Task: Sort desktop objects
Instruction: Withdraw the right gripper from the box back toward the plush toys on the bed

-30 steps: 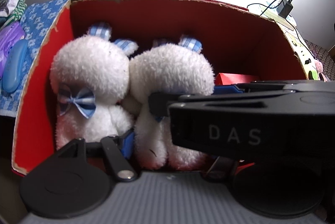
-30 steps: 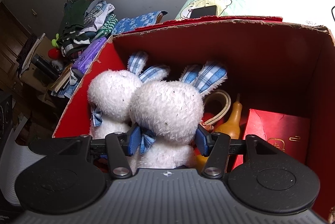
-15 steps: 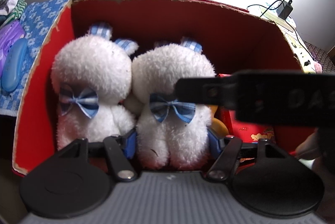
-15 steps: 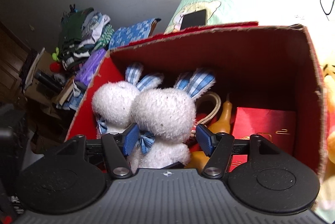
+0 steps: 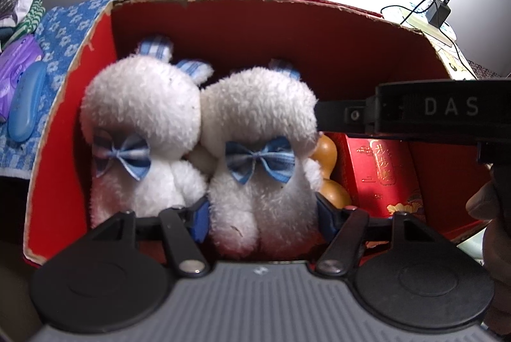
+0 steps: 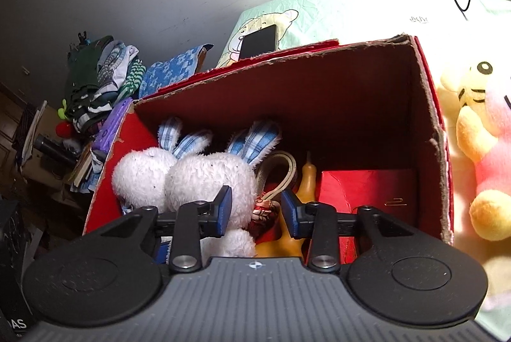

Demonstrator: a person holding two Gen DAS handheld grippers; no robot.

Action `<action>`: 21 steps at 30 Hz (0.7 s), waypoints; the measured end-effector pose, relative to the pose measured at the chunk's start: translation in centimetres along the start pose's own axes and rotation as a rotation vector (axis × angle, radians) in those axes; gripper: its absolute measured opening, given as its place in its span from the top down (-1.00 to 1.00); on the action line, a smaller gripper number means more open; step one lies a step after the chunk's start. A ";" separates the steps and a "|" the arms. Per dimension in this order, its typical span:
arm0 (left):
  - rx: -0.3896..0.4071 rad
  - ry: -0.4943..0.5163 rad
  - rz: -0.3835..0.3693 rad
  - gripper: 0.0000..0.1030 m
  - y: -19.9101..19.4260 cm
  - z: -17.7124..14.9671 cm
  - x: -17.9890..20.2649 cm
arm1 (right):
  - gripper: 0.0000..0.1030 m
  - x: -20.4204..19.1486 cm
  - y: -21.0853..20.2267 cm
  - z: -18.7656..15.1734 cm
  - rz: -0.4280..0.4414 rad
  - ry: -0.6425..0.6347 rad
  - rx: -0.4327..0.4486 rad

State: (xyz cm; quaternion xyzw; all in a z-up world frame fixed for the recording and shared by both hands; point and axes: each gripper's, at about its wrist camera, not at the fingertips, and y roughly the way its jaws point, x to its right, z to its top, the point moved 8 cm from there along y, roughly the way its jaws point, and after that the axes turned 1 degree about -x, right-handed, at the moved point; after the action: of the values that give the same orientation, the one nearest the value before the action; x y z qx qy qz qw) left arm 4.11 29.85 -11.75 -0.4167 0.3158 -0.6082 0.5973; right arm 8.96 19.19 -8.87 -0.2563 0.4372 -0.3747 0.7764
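Inside red box (image 5: pixel 319 32): left tool (image 5: pixel 262 214) clamps right white bunny (image 5: pixel 258 131), beside second bunny (image 5: pixel 143 105). Right tool (image 6: pixel 256 211) closing, jaws narrow, nothing gripped.

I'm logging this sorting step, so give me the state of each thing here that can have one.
red box: open at the top, upright.
right-hand bunny: upright in the box, left gripper clamped on its lower body.
left-hand bunny: upright, leaning against the other, not gripped.
right gripper: jaws closing, nothing pressed between them.
gourd: standing in the box.
phone: screen dark, lying flat.
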 end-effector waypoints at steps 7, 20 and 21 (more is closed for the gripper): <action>-0.002 -0.002 0.000 -0.40 0.2 0.2 0.4 | 0.28 0.0 0.2 -0.3 -0.006 -0.016 0.002; 0.004 0.007 0.010 -0.44 0.0 0.2 1.1 | 0.28 0.0 -0.6 -0.4 -0.041 -0.034 0.032; 0.008 0.007 0.008 -0.45 -0.2 0.3 1.1 | 0.28 0.0 -0.7 -0.4 -0.041 -0.031 0.029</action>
State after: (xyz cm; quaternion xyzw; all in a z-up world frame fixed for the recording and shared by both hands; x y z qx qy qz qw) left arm 4.35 28.79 -11.27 -0.4108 0.3174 -0.6085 0.6001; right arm 8.36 18.77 -8.59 -0.2595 0.4141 -0.3929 0.7790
